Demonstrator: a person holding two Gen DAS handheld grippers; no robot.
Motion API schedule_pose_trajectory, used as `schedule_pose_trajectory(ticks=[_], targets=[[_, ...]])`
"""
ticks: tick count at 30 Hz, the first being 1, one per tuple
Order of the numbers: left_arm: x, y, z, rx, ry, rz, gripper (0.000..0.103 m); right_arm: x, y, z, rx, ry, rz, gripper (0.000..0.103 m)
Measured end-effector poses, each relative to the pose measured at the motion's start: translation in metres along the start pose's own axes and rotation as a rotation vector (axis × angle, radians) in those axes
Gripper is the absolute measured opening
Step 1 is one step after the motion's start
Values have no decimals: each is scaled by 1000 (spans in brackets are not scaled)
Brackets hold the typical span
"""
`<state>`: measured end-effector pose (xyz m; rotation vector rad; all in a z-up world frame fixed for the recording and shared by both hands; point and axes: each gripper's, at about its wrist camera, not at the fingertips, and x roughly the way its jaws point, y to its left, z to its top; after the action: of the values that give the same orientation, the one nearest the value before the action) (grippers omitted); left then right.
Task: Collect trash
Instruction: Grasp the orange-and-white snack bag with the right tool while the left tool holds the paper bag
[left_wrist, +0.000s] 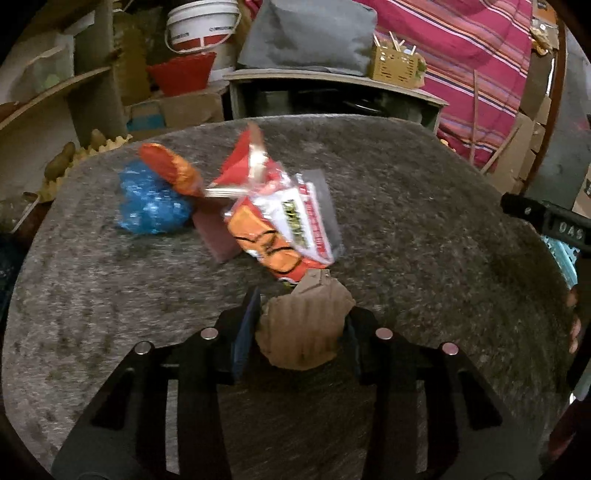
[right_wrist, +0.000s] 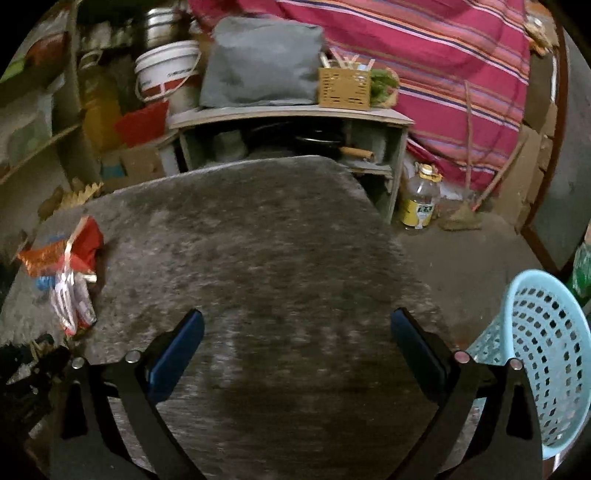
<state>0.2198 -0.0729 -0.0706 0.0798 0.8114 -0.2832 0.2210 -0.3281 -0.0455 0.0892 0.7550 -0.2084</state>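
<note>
The grey counter lies bare under the spread, empty right tongs, its right edge dropping beside a pale blue basket. The left tongs pinch a crumpled brown paper scrap, with wrappers and a blue bag (blurred) piled just beyond.

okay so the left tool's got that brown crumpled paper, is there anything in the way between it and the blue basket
Nothing visible blocks it. The left tool is shut on the brown crumpled paper. In the right wrist view, the blue basket stands off the table's right edge, the grey table stretch toward it is bare, and the wrappers lie far left.
</note>
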Motion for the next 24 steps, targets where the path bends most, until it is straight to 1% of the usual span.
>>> schedule_pose_trajectory(ticks=[2,5,9,12,18,21,24], targets=[[-9,10,0,-9,-16,16,40,-1,12,0,-7,5,23,99],[-26,35,2,-27,-54,74,40,-1,34,-1,-34,16,52,99],[-40,79,3,-93,-77,161,40,-1,80,-5,-100,23,97,99],[-49,109,1,-144,-92,198,40,-4,115,-9,-159,20,126,99],[-59,148,-2,-215,-98,220,40,-11,173,-19,-267,10,147,99],[-61,158,-3,-233,-99,217,40,-4,198,-22,-312,17,130,99],[-59,163,-5,-243,-93,219,40,7,212,-23,-333,35,114,99]])
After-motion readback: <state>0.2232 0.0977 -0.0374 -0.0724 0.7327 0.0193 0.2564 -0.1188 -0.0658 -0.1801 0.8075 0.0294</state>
